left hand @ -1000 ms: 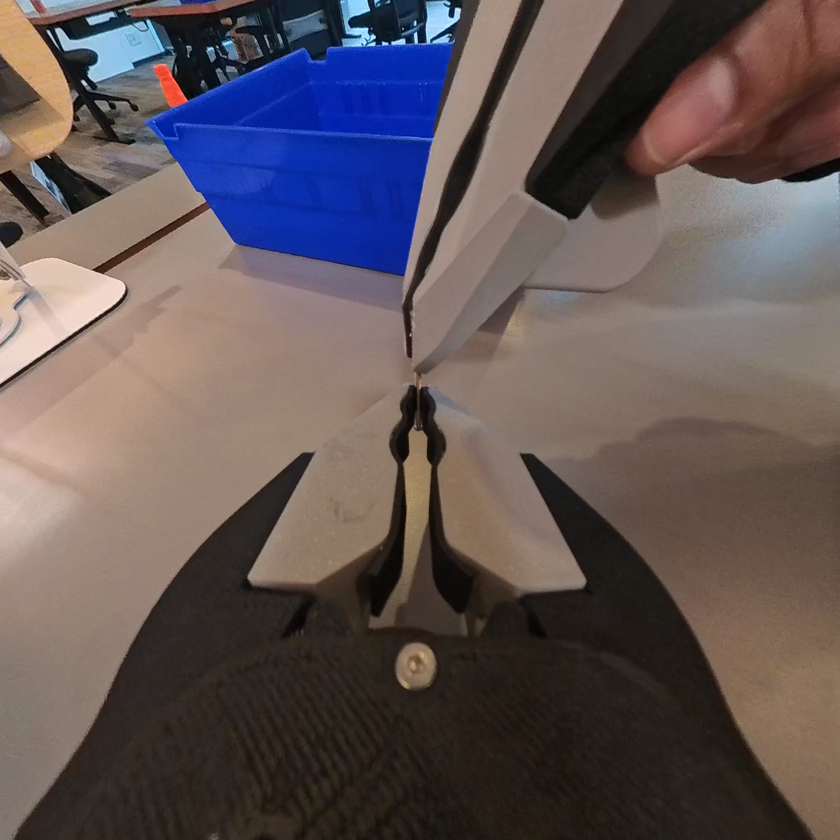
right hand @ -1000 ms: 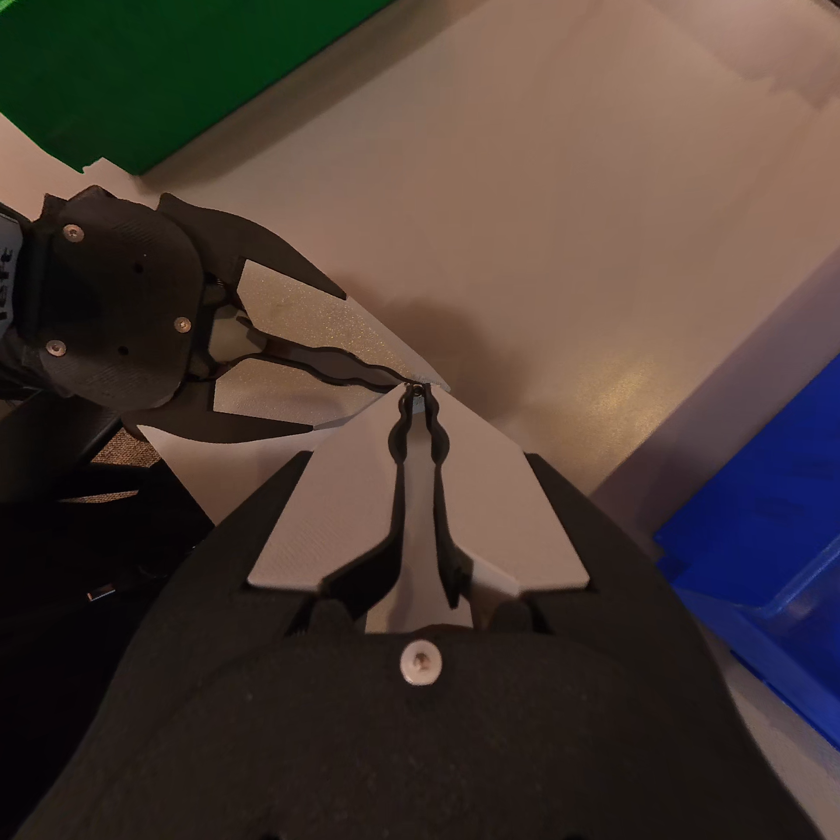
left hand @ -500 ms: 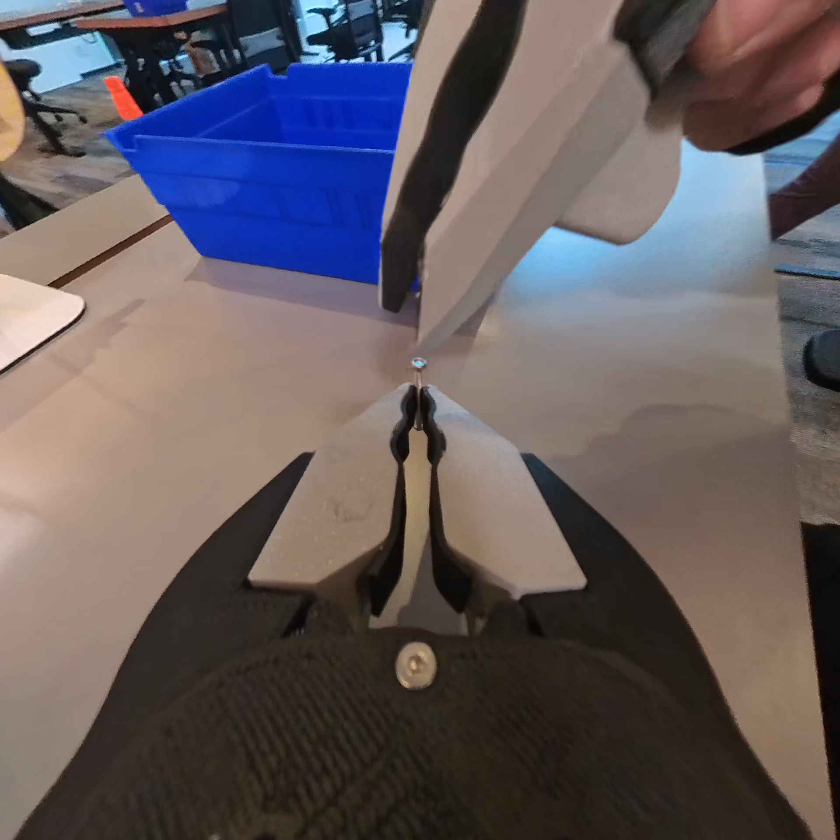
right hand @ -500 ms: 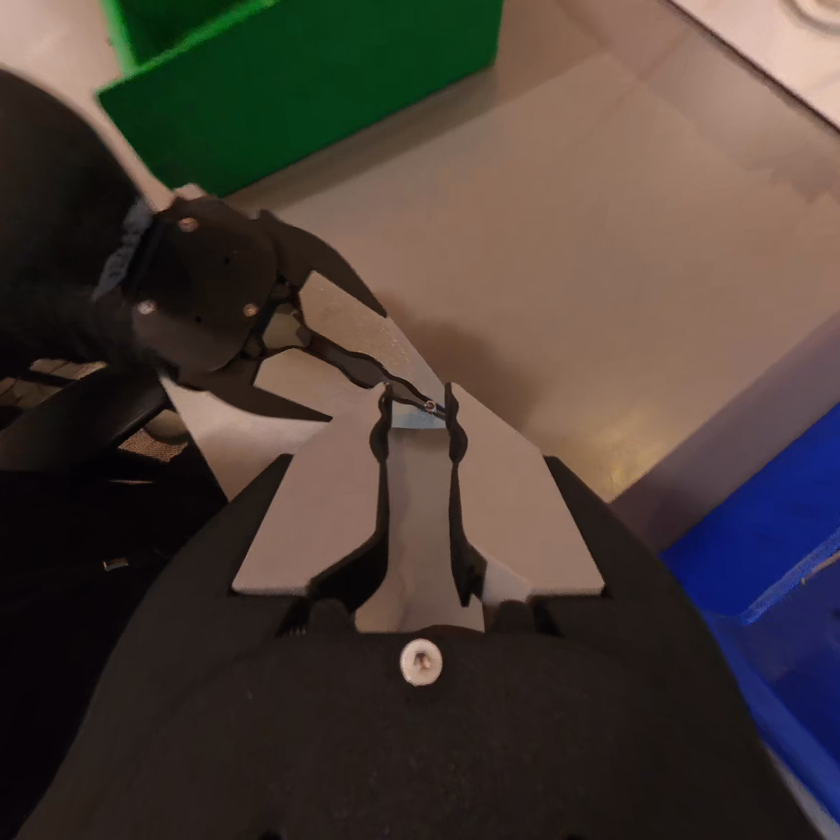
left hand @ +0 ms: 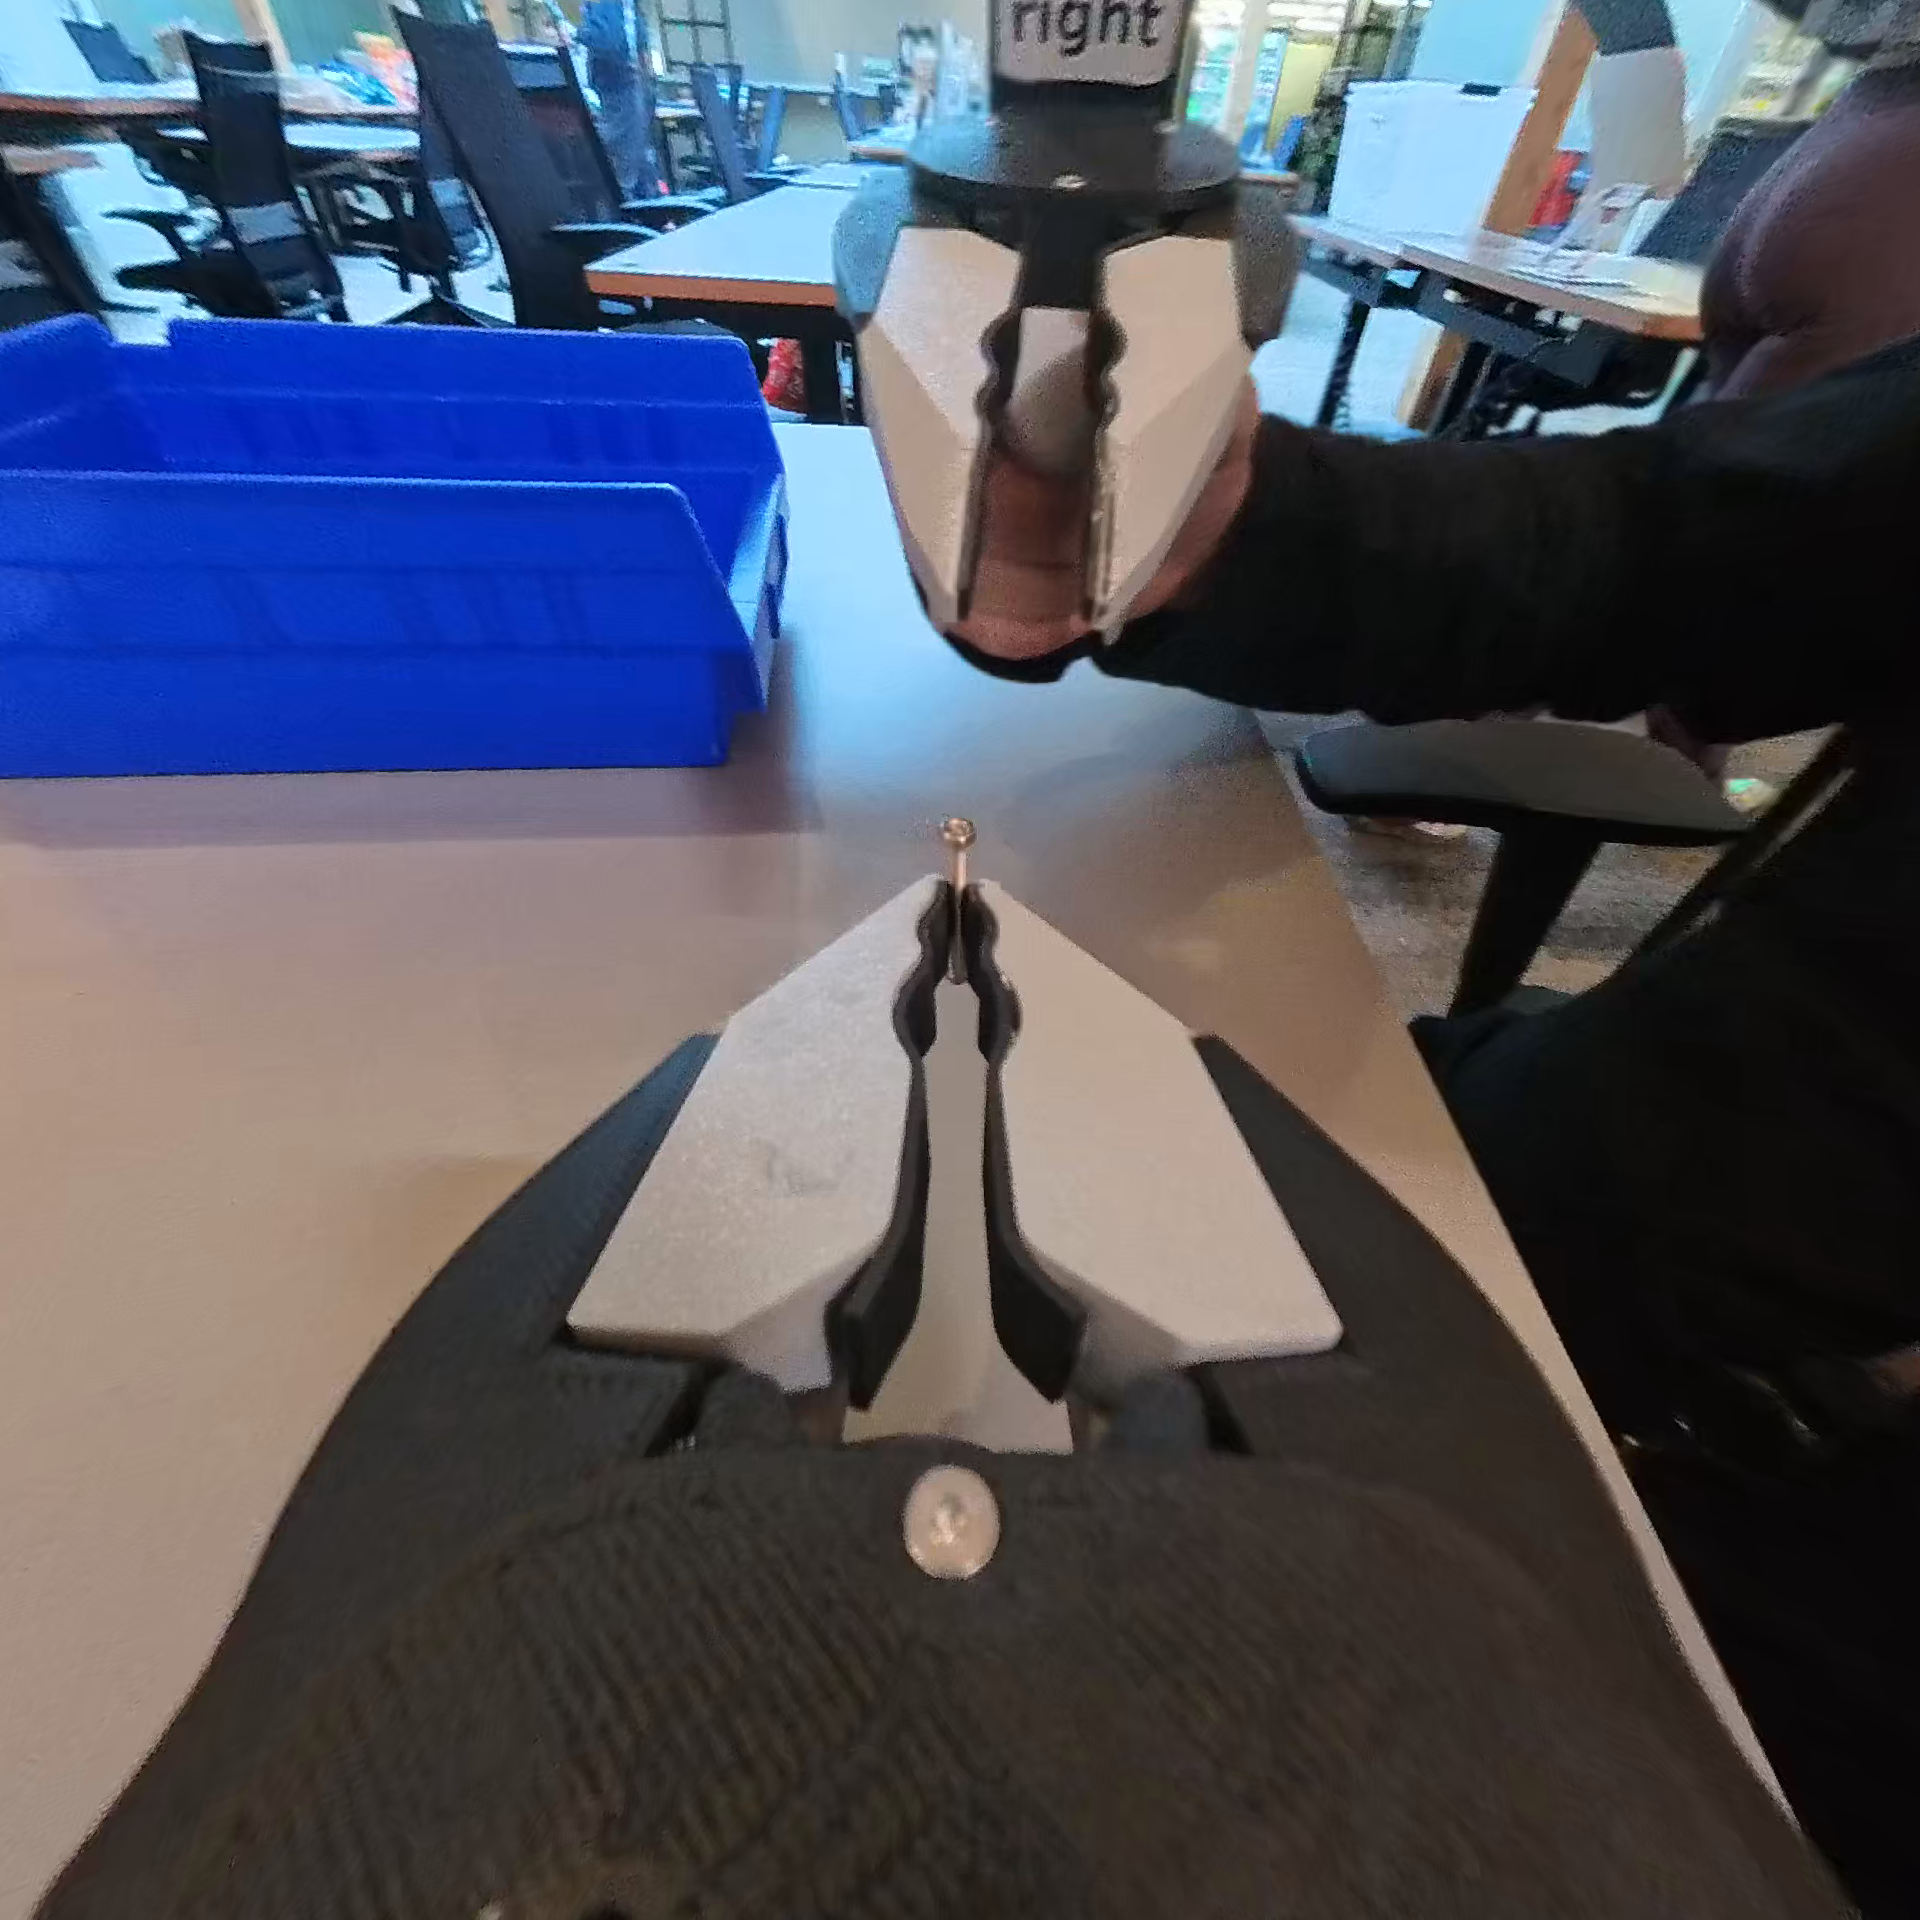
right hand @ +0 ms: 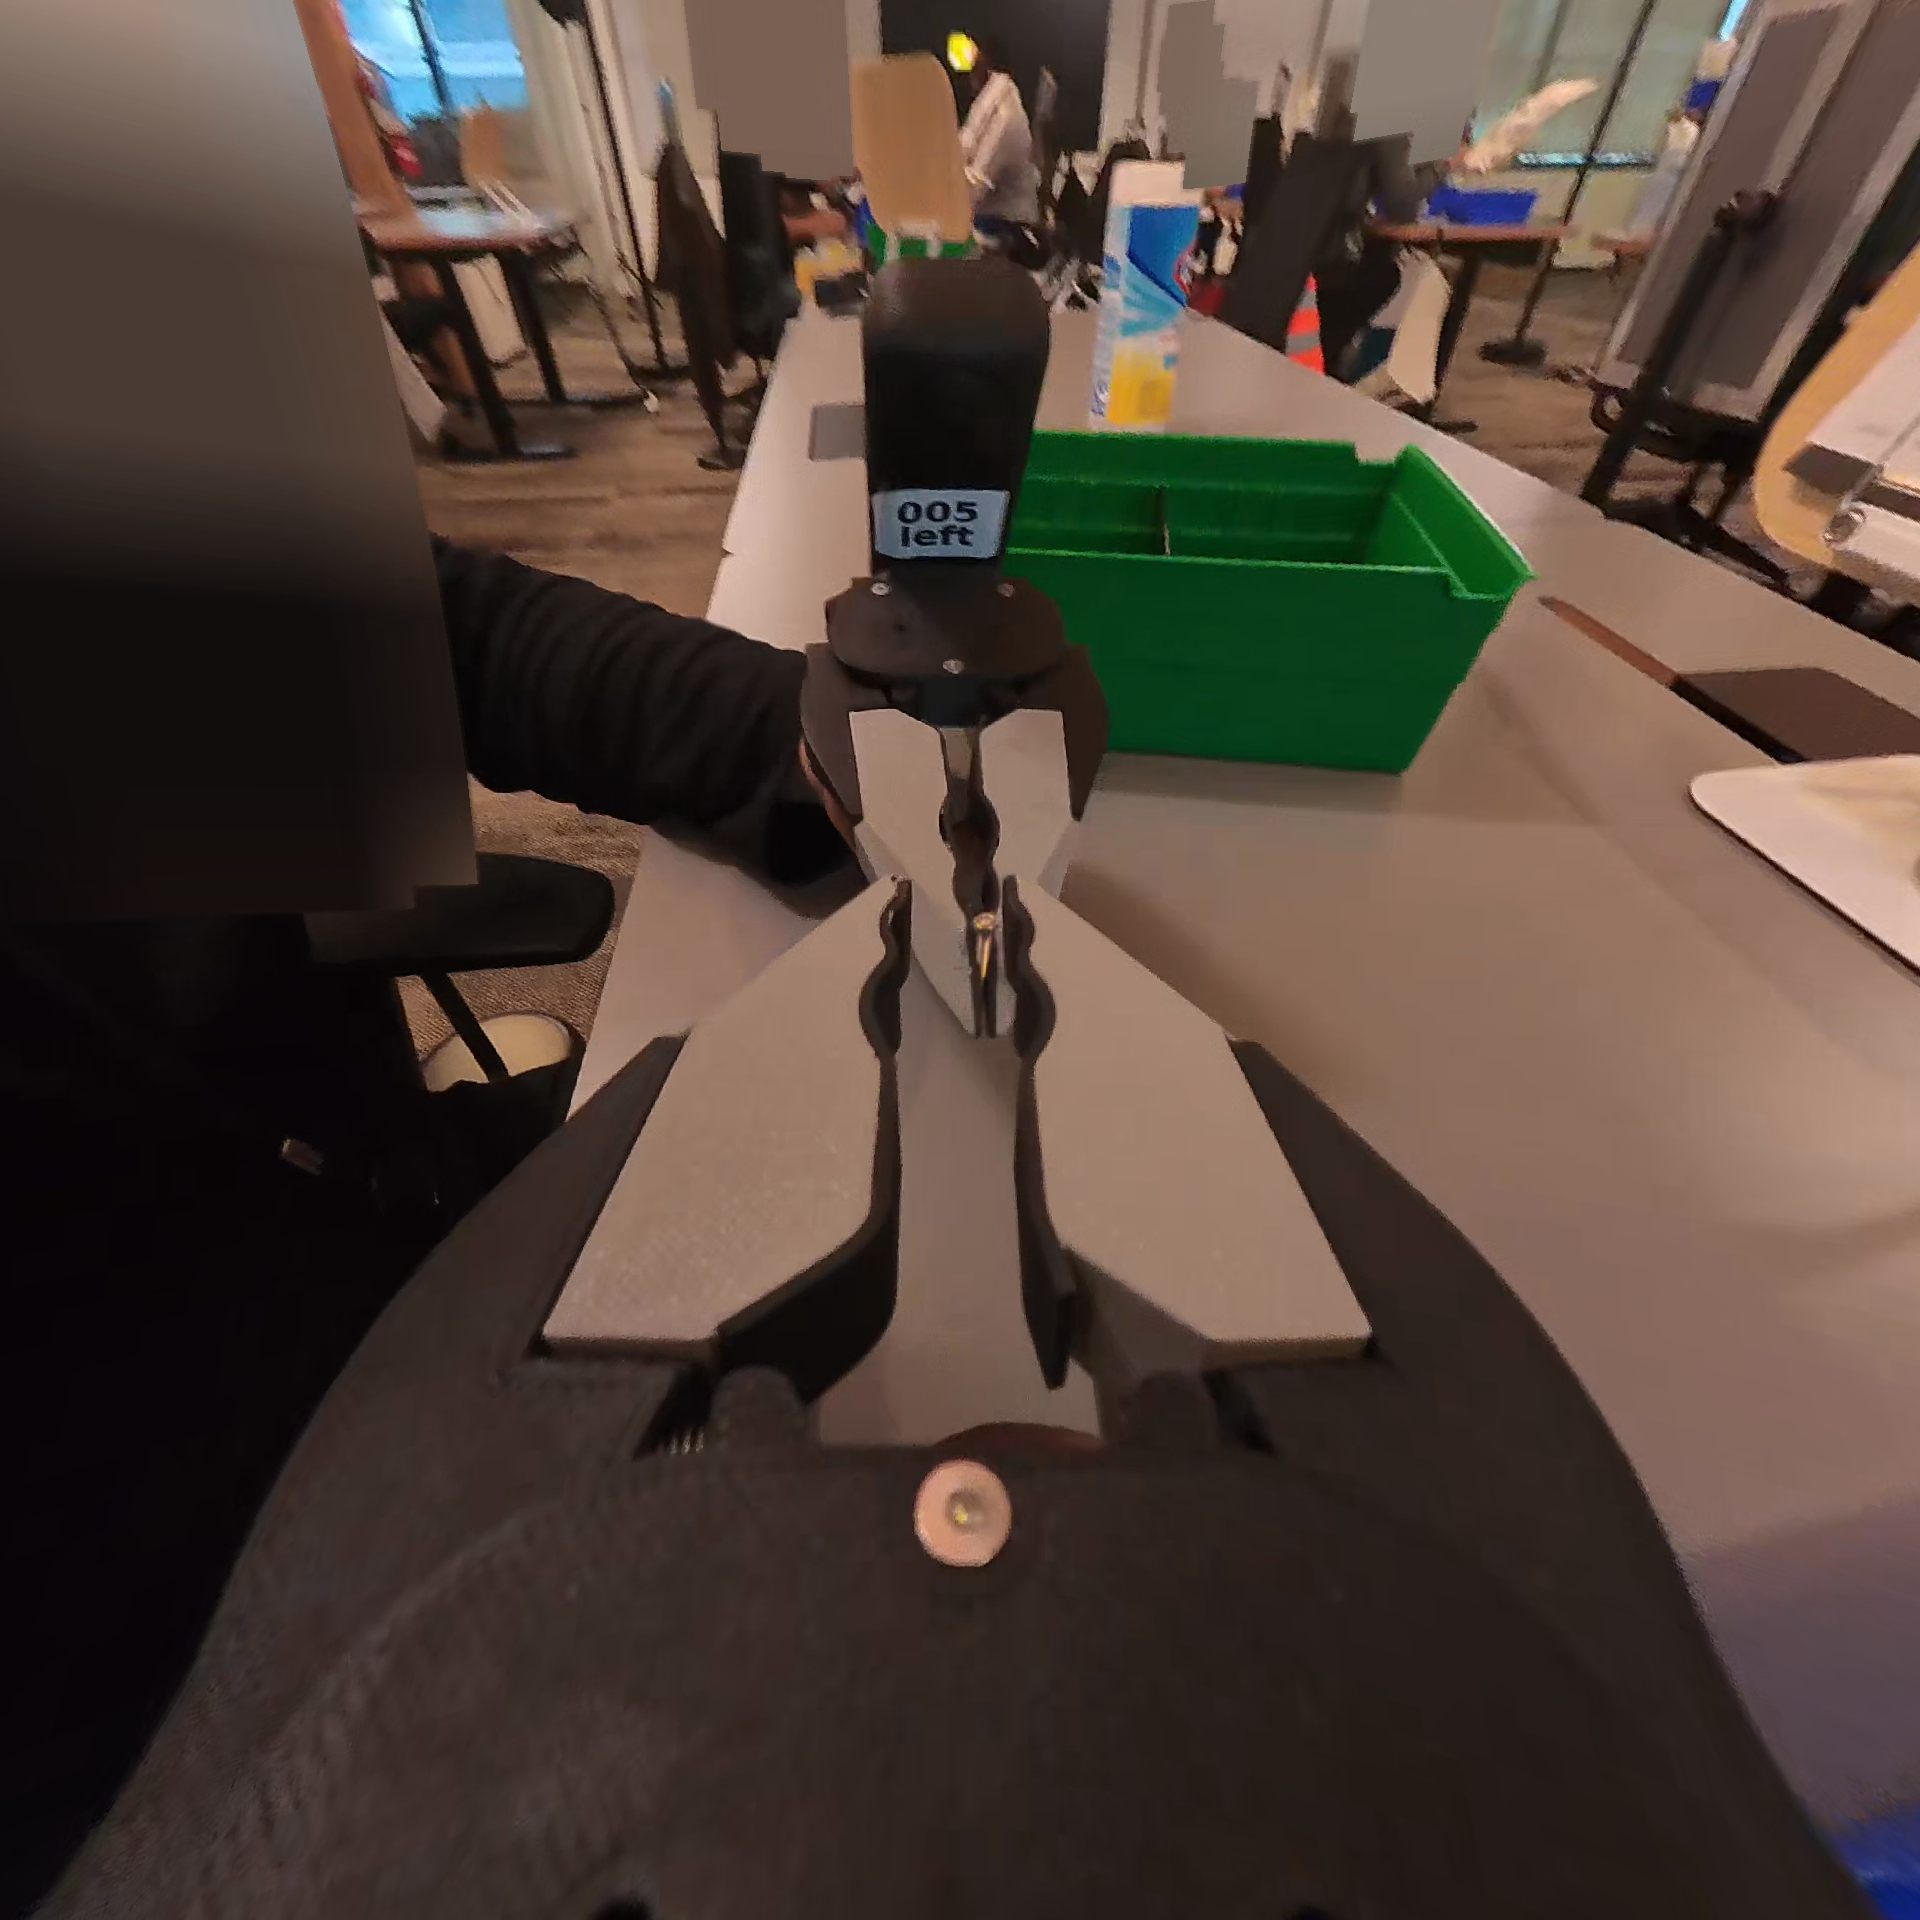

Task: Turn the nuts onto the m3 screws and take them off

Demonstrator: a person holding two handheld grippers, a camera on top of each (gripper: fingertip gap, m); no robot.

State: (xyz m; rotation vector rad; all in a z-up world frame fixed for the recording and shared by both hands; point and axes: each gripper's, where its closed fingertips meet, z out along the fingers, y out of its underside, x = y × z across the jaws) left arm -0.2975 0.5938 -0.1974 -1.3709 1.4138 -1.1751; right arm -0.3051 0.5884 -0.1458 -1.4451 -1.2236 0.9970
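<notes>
My left gripper [left hand: 958,891] is shut on a thin M3 screw [left hand: 956,857] that sticks out past its tips, with a small round metal end piece [left hand: 956,829]; I cannot tell whether that is a nut or the head. My right gripper [left hand: 1029,618] is open and empty, held up above the table beyond the screw and apart from it, pointing back at the left one. In the right wrist view my right gripper [right hand: 954,902] is open, and the left gripper [right hand: 977,982] with the screw [right hand: 982,923] shows between its fingers, farther off.
A blue bin [left hand: 364,582] stands on the grey table [left hand: 312,1039] to the left of the screw. A green bin [right hand: 1247,644] stands behind the left gripper. A white pad [right hand: 1829,842] lies at the right. The table's edge and an office chair [left hand: 1507,769] are on the person's side. The grippers' ends are close to 5 centimeters from one another.
My right gripper has opened, let go of the screw's end and drawn back and up from it. The left gripper still holds the screw. Both views have tilted up.
</notes>
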